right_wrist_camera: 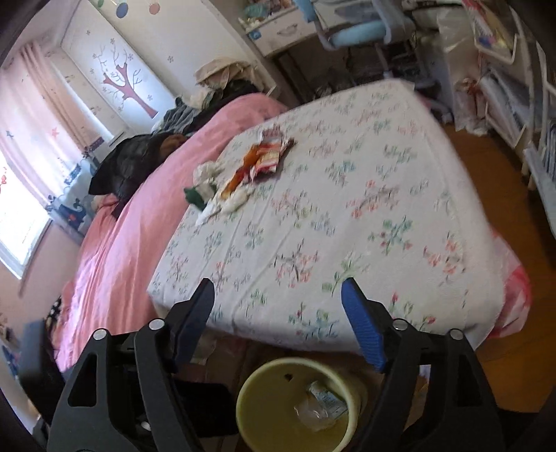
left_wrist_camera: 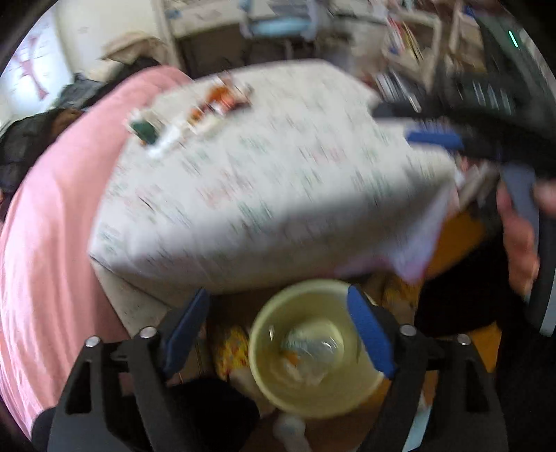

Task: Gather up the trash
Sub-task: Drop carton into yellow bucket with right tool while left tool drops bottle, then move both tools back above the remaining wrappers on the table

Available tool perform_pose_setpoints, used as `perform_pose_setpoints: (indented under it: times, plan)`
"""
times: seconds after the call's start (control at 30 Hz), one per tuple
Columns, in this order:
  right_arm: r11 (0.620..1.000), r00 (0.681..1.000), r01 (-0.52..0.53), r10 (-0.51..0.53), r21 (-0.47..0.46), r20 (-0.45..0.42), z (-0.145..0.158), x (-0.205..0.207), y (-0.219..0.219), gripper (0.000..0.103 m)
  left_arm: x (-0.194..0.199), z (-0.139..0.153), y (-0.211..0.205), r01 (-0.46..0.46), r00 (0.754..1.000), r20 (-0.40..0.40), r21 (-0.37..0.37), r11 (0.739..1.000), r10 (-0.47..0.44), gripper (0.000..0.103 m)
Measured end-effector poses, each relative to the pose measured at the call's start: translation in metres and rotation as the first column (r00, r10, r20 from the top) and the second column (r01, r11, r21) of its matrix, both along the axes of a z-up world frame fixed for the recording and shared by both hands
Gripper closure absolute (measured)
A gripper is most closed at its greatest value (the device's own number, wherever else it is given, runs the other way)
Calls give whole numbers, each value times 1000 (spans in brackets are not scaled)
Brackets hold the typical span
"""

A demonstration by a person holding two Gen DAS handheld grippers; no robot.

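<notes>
A pale yellow bin (left_wrist_camera: 305, 351) stands on the floor at the foot of the bed, with crumpled wrappers (left_wrist_camera: 312, 347) inside. It also shows in the right wrist view (right_wrist_camera: 295, 403) with a clear wrapper (right_wrist_camera: 321, 403) in it. My left gripper (left_wrist_camera: 278, 333) is open and empty just above the bin. My right gripper (right_wrist_camera: 278, 320) is open and empty above the bed edge; it shows in the left wrist view (left_wrist_camera: 476, 160) at the right, blurred. A pile of snack wrappers and tissues (right_wrist_camera: 239, 170) lies on the floral sheet; in the left wrist view (left_wrist_camera: 194, 114) it is blurred.
The bed has a white floral sheet (right_wrist_camera: 347, 208) and a pink duvet (right_wrist_camera: 139, 226) on its left side, with dark clothes (right_wrist_camera: 132, 163) piled at the far end. A desk with a blue chair (right_wrist_camera: 361, 31) and white shelves (right_wrist_camera: 514, 87) stand beyond. Wooden floor (right_wrist_camera: 493, 167) lies to the right.
</notes>
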State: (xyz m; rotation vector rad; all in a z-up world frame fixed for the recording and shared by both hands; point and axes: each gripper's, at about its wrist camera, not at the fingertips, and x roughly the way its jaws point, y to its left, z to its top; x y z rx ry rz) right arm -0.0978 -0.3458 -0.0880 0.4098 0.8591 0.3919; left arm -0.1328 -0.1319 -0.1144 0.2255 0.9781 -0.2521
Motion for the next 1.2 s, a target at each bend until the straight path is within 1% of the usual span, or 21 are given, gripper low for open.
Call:
perform_pose_setpoints:
  times: [0.07,0.13,0.2,0.27,0.3,0.37,0.4,0.5,0.6,0.63,0.7,0.77,0.87,0.9,0.97,1.03,1.13,1.2]
  plan:
    - [999,999,14,-13,-31,34,10,4,3,28,12,17,9,-74,993,87,-24,997,76,15]
    - [997,996,16,-9,-76,91,25,11,10,23,23,30,15,-124,980,149,-55,991,131,12]
    - [990,988,21,2,-142,157,41,20,19,20,36,41,21,-161,966,190,-79,984,174,10]
    - [979,974,34,12,-199,227,56,33,26,16,58,55,27,-203,947,230,-112,973,224,9]
    - [974,966,47,12,-220,259,63,40,29,14,63,59,29,-216,941,240,-123,969,240,9]
    - [966,951,75,6,-249,309,72,55,34,12,81,70,38,-261,918,264,-159,952,296,8]
    - [961,946,89,1,-262,325,75,64,35,11,94,74,43,-281,907,270,-184,942,324,8]
    - [948,932,133,-20,-291,361,78,92,40,8,120,82,48,-324,881,285,-219,920,378,8]
    - [944,918,181,-62,-274,391,74,108,39,8,142,88,45,-330,865,317,-222,917,388,8]
    - [946,918,193,-80,-262,388,70,112,38,8,147,89,44,-328,863,328,-216,920,385,8]
    - [952,929,203,-114,-229,351,65,121,35,8,158,91,40,-316,861,351,-200,928,369,8]
    - [951,932,205,-118,-230,343,64,125,37,8,163,90,38,-313,860,360,-190,930,363,8]
    - [950,934,191,-99,-248,343,64,127,40,8,166,82,39,-301,884,308,-202,932,352,8]
    - [949,938,182,-89,-256,336,61,129,42,8,166,79,38,-297,890,298,-195,935,345,8]
    - [948,945,164,-71,-272,320,56,131,48,8,168,77,36,-296,894,296,-176,939,337,8]
    - [948,949,150,-58,-281,310,51,135,53,8,170,76,37,-297,897,287,-175,939,337,8]
    - [947,949,144,-49,-288,311,48,138,59,8,174,76,37,-305,895,282,-182,935,347,8]
    - [946,949,142,-46,-293,312,47,140,62,8,176,76,36,-305,894,287,-171,937,344,8]
